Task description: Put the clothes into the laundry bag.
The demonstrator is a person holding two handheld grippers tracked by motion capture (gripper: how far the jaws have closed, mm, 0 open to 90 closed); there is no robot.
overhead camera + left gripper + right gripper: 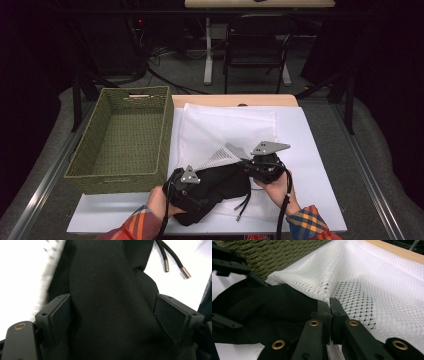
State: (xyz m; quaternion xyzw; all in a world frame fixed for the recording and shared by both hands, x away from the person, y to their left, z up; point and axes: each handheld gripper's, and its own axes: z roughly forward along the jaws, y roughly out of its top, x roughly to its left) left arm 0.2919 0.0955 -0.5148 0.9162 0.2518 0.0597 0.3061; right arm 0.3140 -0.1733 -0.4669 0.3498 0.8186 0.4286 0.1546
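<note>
A black garment (220,182) with two drawstrings (243,205) lies bunched at the near edge of a white mesh bag (225,130). My right gripper (246,162) is shut on the bag's edge and holds it raised in a peak; in the right gripper view the jaws (329,302) pinch the mesh bag (367,277) while the black garment (267,305) reaches under the lifted edge. My left gripper (187,187) sits over the garment's near left end. In the left gripper view its jaws (113,307) stand wide open with the garment (105,277) bulging between them.
A green woven basket (167,130) stands at the left of the white table sheet (310,150), close to the bag. The metal-tipped drawstrings (175,265) trail on the sheet to the right of the garment. A chair (257,45) stands beyond the table.
</note>
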